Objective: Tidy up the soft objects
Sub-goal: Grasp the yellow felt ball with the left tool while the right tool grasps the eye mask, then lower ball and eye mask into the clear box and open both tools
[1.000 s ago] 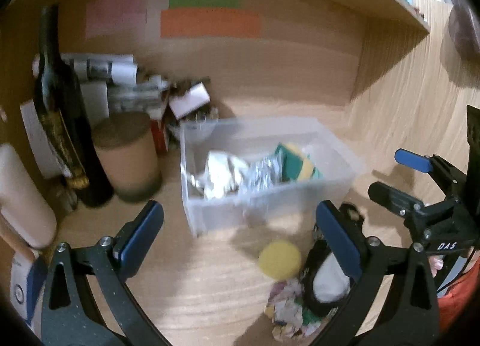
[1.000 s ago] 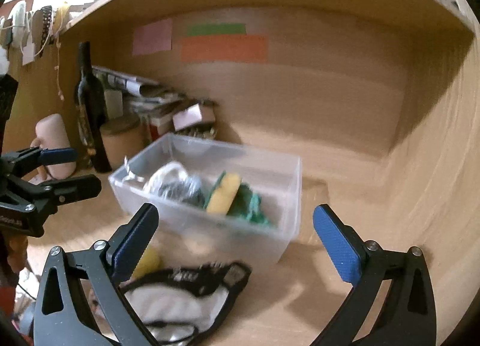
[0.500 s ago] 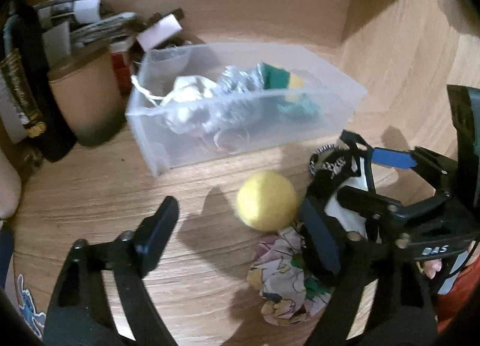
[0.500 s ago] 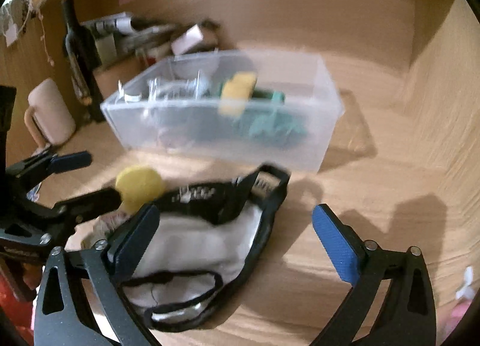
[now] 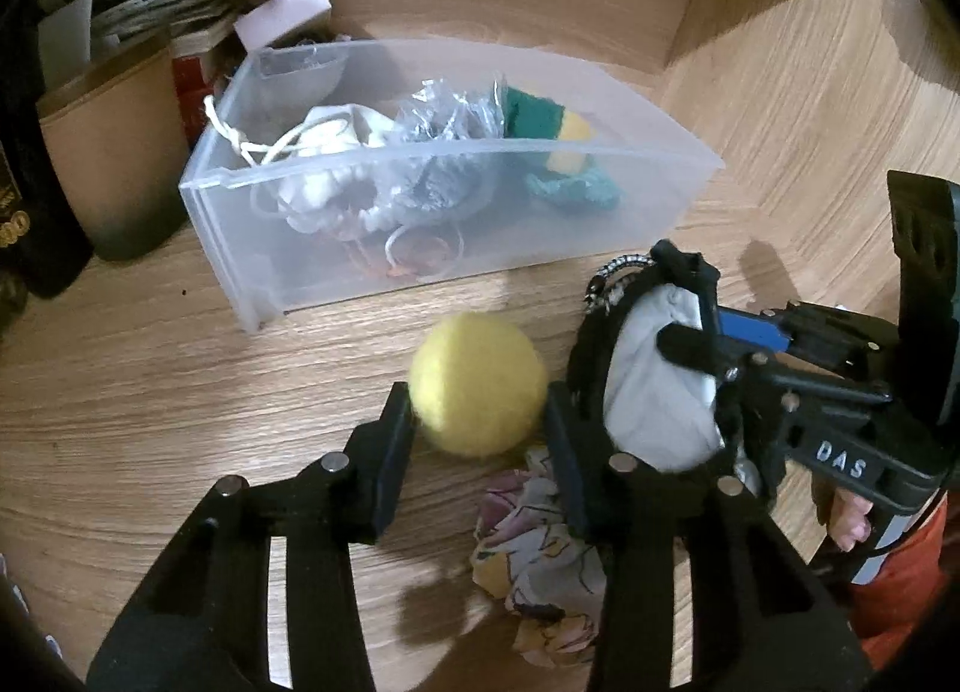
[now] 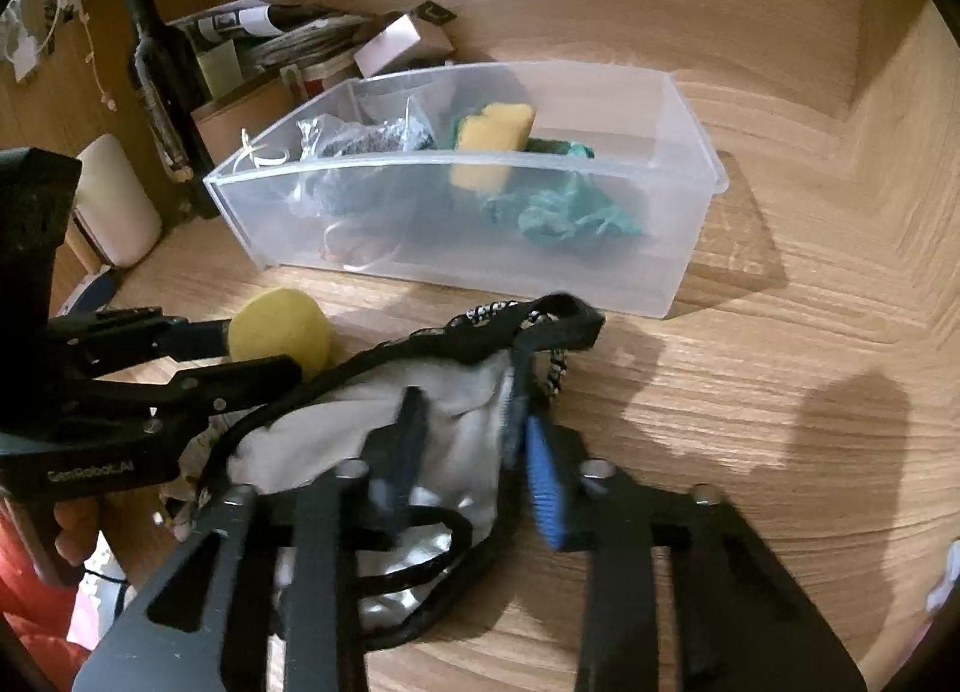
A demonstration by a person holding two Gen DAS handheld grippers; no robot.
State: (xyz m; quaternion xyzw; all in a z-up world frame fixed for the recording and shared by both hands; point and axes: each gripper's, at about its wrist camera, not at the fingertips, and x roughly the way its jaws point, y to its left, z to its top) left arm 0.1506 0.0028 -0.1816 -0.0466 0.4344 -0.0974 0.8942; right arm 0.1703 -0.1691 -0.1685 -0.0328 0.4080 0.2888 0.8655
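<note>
A yellow soft ball [image 5: 477, 383] lies on the wooden desk in front of a clear plastic bin [image 5: 660, 200]. My left gripper [image 5: 479, 416] is shut on the ball; it also shows in the right wrist view [image 6: 279, 332]. A white pouch with black trim [image 6: 372, 422] lies right of the ball. My right gripper [image 6: 465, 422] is shut on the pouch; it shows in the left wrist view [image 5: 696, 332]. The bin [image 6: 678, 266] holds a yellow-green sponge [image 6: 492, 137], teal cloth [image 6: 570, 215], crumpled plastic and white cord. A floral cloth [image 5: 540, 560] lies under my left gripper.
A dark bottle [image 6: 162, 74], a brown cylinder [image 5: 114, 146], papers and small boxes [image 5: 282, 14] crowd the back left corner. A pale mug [image 6: 117, 206] stands at the left. A wooden back wall and right side wall enclose the desk.
Both grippers dropped toward the desk and closed: the left around the yellow ball, the right around the white pouch, bunching it.
</note>
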